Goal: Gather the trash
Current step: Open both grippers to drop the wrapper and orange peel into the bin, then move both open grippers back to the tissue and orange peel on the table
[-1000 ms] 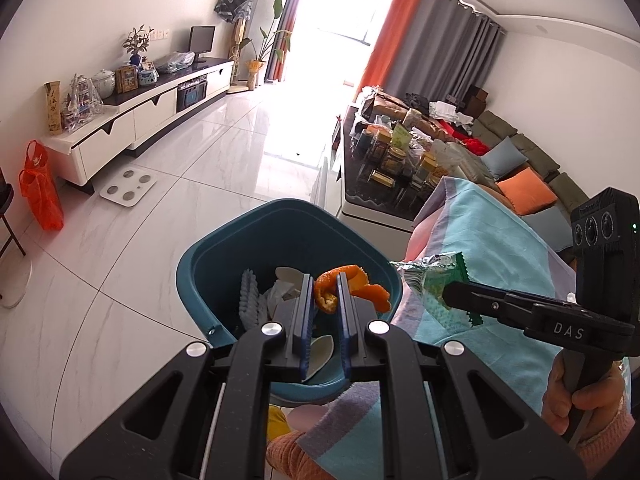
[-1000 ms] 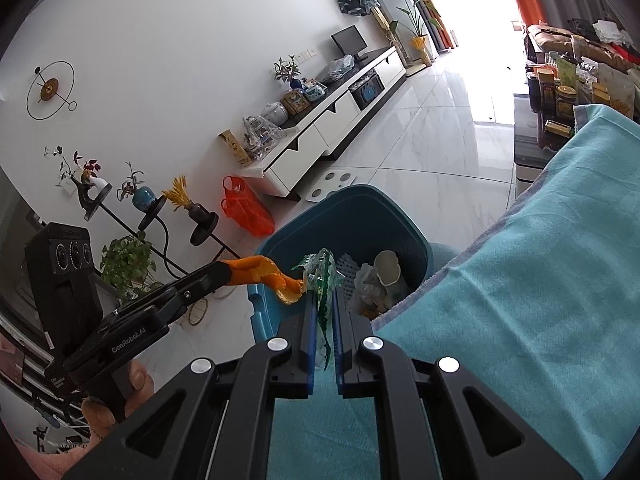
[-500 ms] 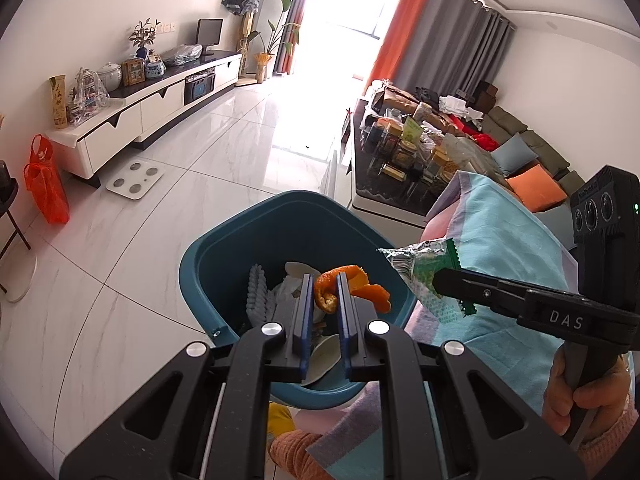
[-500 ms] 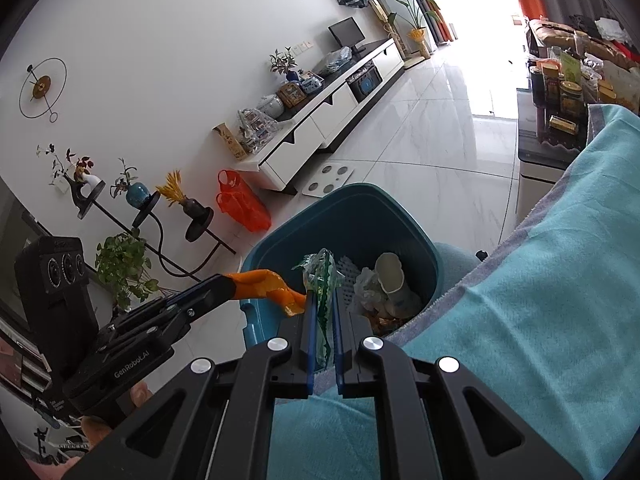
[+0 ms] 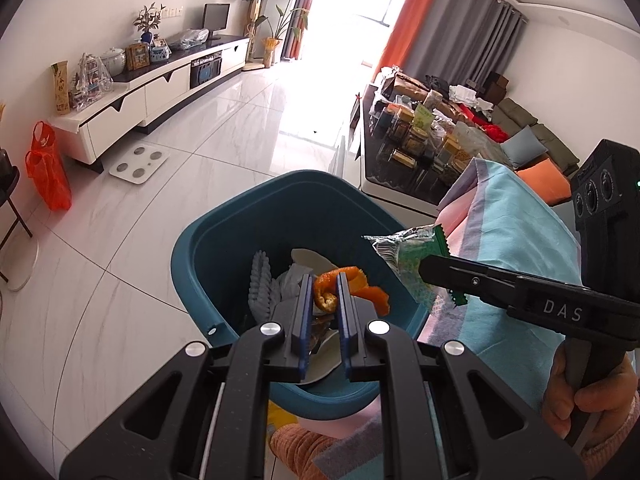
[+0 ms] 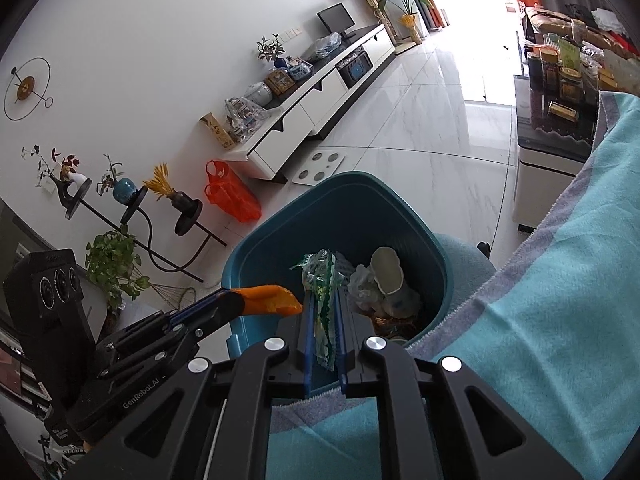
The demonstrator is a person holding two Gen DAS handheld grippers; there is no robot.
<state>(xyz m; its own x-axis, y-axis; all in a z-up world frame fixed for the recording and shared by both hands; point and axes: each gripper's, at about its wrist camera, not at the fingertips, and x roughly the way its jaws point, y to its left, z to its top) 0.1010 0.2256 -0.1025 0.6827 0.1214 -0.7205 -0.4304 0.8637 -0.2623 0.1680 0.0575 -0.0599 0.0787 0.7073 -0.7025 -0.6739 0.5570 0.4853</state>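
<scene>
A teal trash bin [image 5: 224, 224] stands on the floor below both grippers, with a brush, crumpled paper and other scraps inside. My left gripper [image 5: 323, 280] is shut on a piece of orange peel [image 5: 352, 284] and hangs over the bin's opening. My right gripper [image 6: 323, 292] has a green and silver snack wrapper [image 6: 322, 276] between its pads above the bin's near rim, and its jaws are opening. In the left wrist view the wrapper [image 5: 404, 252] sticks out of the right gripper [image 5: 426, 266]. The right wrist view shows the peel [image 6: 268, 300] in the left gripper [image 6: 236, 300].
A teal cloth [image 6: 540, 320] covers the surface to the right of the bin. Behind it is a low table [image 5: 416, 148] crowded with jars and packets. A white TV cabinet [image 5: 152, 96], an orange bag [image 5: 50, 172] and a bathroom scale [image 5: 138, 160] line the left wall.
Both grippers have moved forward and down over the bin, which now looks larger and closer. The peel and the wrapper have travelled with them.
</scene>
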